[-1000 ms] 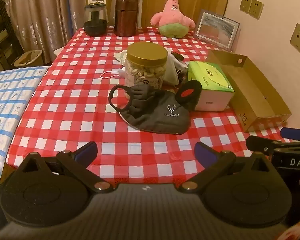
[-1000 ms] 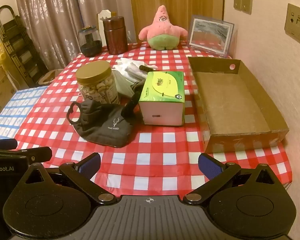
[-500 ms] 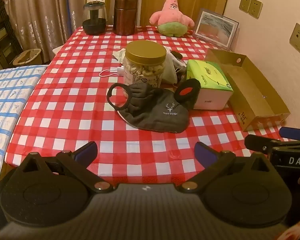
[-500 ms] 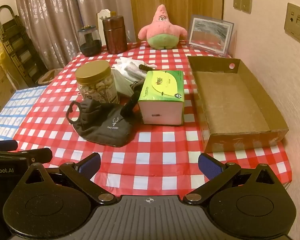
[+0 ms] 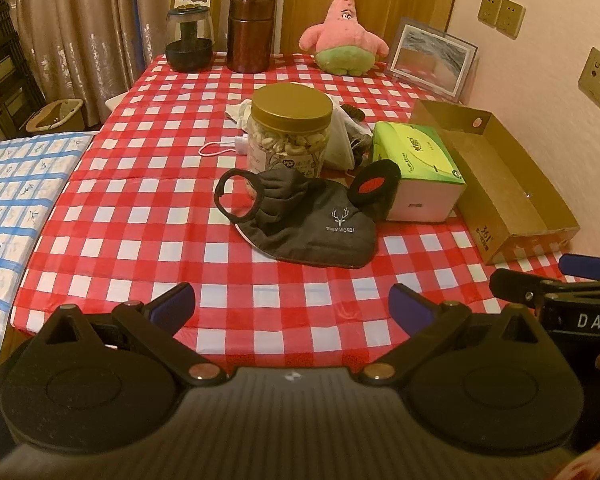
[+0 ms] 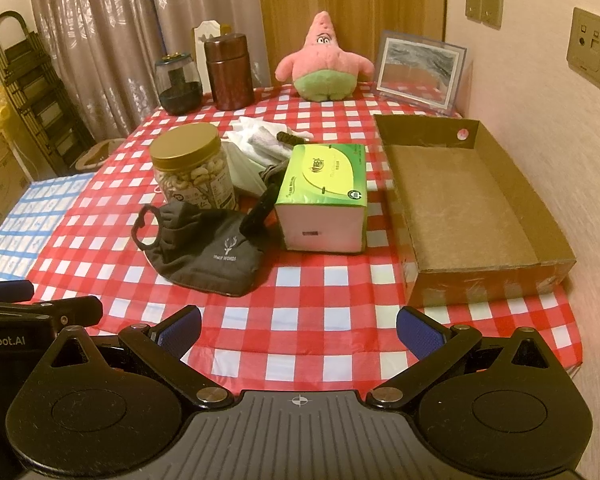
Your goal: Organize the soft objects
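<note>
On a red-checked table (image 6: pixel 308 320), the left gripper (image 5: pixel 292 308) hovers with fingers spread and empty; ahead lies a dark cloth mask (image 5: pixel 312 220) against a nut jar (image 5: pixel 290 132), then a green tissue box (image 6: pixel 324 192), an open cardboard tray (image 6: pixel 468 196) and the right gripper (image 6: pixel 298 330), likewise released

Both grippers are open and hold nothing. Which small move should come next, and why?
Probably move the left gripper forward and down toward the dark grey cloth face mask. It is the nearest soft object, lying flat and unobstructed directly ahead on the red checked tablecloth, while the brown cardboard tray stands empty beside the green tissue box.
</note>
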The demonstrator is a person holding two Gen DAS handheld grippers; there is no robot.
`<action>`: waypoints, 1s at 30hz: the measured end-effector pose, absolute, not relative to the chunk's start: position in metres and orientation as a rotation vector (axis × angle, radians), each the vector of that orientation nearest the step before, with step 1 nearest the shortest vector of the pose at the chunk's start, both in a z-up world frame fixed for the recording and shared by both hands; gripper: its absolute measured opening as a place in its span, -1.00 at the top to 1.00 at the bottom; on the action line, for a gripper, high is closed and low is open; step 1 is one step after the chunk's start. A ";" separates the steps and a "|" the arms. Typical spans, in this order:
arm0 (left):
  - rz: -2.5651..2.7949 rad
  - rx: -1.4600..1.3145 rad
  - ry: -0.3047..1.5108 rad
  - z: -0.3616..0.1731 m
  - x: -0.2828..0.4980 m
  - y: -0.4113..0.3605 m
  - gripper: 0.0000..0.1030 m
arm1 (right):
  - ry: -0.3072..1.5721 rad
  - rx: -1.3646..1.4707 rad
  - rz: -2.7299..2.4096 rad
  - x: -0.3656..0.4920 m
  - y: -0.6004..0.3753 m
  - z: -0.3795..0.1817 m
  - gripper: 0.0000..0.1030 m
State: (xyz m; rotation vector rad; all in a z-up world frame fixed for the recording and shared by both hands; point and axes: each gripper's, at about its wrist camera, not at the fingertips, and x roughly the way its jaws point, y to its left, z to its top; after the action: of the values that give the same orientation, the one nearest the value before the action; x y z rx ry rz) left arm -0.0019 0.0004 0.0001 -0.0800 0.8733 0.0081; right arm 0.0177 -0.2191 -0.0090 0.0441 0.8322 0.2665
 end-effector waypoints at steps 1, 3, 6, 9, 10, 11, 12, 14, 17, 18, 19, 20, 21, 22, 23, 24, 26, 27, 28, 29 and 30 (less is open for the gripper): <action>0.008 -0.082 0.874 0.001 -0.002 0.000 -0.98 | 0.832 0.043 0.266 0.018 -0.219 -0.009 -0.99; 0.008 -0.080 0.873 0.001 -0.002 0.000 -0.98 | 0.831 0.043 0.266 0.018 -0.219 -0.009 -0.99; 0.009 -0.081 0.874 0.002 -0.001 0.000 -0.98 | 0.830 0.043 0.265 0.018 -0.219 -0.008 -0.99; 0.007 -0.080 0.873 0.002 -0.001 0.000 -0.98 | 0.831 0.045 0.267 0.018 -0.220 -0.008 -0.99; 0.007 -0.081 0.873 0.002 -0.001 0.000 -0.98 | 0.831 0.044 0.266 0.018 -0.220 -0.008 -0.99; 0.005 -0.081 0.873 0.002 -0.001 0.001 -0.98 | 0.830 0.045 0.266 0.018 -0.220 -0.007 -0.99; 0.006 -0.080 0.873 0.002 -0.001 0.000 -0.98 | 0.830 0.045 0.266 0.018 -0.219 -0.008 -0.99; 0.007 -0.080 0.873 0.002 -0.001 0.000 -0.98 | 0.830 0.044 0.266 0.018 -0.219 -0.008 -0.99; 0.007 -0.083 0.873 0.002 -0.001 0.000 -0.98 | 0.829 0.044 0.266 0.018 -0.219 -0.008 -0.99; 0.006 -0.081 0.872 0.002 -0.001 0.000 -0.98 | 0.829 0.043 0.265 0.018 -0.219 -0.008 -0.99; 0.006 -0.080 0.872 0.002 -0.001 0.000 -0.98 | 0.829 0.043 0.266 0.018 -0.220 -0.007 -0.99; 0.006 -0.080 0.872 0.002 -0.001 0.001 -0.98 | 0.829 0.044 0.266 0.018 -0.220 -0.007 -0.99; 0.005 -0.081 0.872 0.003 -0.001 0.000 -0.98 | 0.829 0.043 0.266 0.018 -0.220 -0.007 -0.99; 0.004 -0.081 0.872 0.004 0.000 0.000 -0.98 | 0.829 0.043 0.266 0.018 -0.220 -0.007 -0.99; 0.004 -0.081 0.872 0.005 0.000 0.000 -0.98 | 0.829 0.043 0.266 0.018 -0.220 -0.007 -0.99; 0.004 -0.081 0.872 0.005 0.000 0.000 -0.98 | 0.829 0.043 0.266 0.018 -0.220 -0.007 -0.99; 0.004 -0.081 0.872 0.005 0.000 0.000 -0.98 | 0.829 0.043 0.266 0.018 -0.220 -0.007 -0.99; 0.004 -0.081 0.873 0.005 0.000 0.000 -0.98 | 0.829 0.044 0.266 0.018 -0.220 -0.007 -0.99; 0.005 -0.081 0.872 0.005 0.000 0.000 -0.98 | 0.829 0.043 0.266 0.018 -0.220 -0.007 -0.99; 0.004 -0.081 0.872 0.005 0.000 0.000 -0.98 | 0.829 0.043 0.266 0.018 -0.220 -0.007 -0.99; 0.004 -0.082 0.872 0.005 0.000 0.000 -0.98 | 0.829 0.044 0.266 0.018 -0.220 -0.008 -0.99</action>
State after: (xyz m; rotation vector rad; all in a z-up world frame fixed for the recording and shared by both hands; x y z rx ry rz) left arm -0.0001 0.0000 0.0047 -0.0821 0.8717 0.0043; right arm 0.0175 -0.2199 -0.0075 0.0437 0.8290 0.2655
